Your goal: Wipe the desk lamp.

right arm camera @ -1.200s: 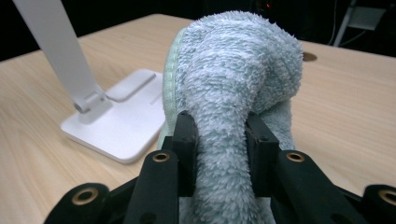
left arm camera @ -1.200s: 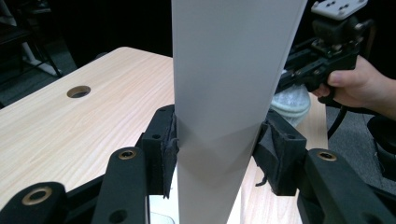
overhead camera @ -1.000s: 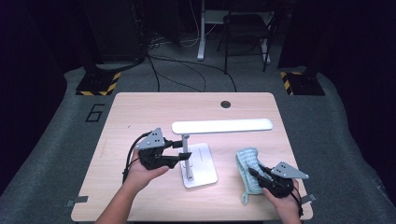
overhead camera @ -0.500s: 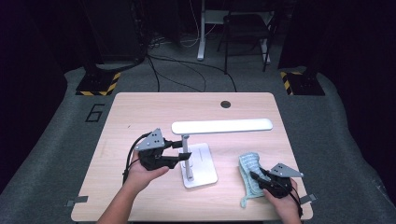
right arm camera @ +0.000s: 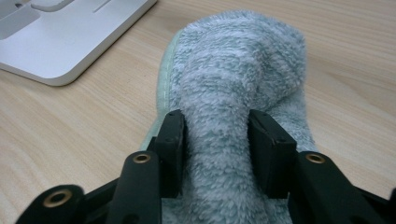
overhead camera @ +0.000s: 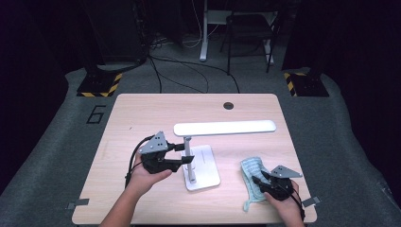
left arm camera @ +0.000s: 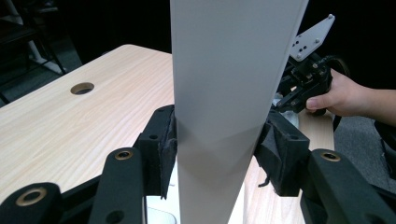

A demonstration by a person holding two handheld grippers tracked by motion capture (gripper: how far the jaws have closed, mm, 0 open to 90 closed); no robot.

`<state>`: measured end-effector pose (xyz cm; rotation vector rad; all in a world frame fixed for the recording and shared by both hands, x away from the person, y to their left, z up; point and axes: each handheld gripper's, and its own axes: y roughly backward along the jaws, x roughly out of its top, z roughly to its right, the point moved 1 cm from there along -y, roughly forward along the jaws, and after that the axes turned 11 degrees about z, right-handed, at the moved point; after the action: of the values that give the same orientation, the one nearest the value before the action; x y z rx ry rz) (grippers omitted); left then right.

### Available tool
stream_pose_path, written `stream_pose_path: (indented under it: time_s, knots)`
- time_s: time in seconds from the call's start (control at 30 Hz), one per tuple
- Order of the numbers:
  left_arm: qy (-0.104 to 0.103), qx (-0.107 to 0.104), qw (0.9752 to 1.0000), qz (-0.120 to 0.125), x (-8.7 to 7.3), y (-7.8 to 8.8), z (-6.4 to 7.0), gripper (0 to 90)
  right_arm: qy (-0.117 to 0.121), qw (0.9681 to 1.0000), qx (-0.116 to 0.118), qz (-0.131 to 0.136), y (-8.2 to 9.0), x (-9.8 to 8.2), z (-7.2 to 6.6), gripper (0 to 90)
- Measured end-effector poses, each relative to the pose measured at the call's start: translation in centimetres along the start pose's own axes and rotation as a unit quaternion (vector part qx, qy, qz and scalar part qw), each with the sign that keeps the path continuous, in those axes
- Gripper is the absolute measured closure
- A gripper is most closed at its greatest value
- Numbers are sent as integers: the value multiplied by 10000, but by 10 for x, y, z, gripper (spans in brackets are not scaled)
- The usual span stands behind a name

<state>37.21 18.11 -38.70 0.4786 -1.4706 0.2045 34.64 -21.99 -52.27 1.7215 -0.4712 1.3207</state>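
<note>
Two claws busy: left claw (overhead camera: 185, 153) clamps lamp post (overhead camera: 189, 158); right claw (overhead camera: 257, 182), just widening, straddles cloth (overhead camera: 250, 172).

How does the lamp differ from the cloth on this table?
The lamp is white, rigid and stands upright on a flat base; the cloth is pale green, fluffy and lies crumpled on the table. The lamp stands near the middle, the cloth near the right front corner. Each sits between a gripper's jaws.

"6" on the floor mat (overhead camera: 97, 114)
</note>
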Motion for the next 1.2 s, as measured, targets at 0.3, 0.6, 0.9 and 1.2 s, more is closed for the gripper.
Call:
stream_pose_path:
  time_s: [0.3,0.6,0.9,1.2]
  knots:
    - [86,-66,9999,17,0,0,0,463,-64,9998,-71,195,4,3,-3,490]
    - [26,-168,9999,25,8,4,1,444,-37,9979,-208,605,16,14,-10,441]
    - [-11,-207,9998,70,11,9,2,424,-46,9961,-62,881,21,27,-23,435]
    - [-14,-366,9993,11,11,13,6,490,-105,9937,322,1067,14,42,-41,441]
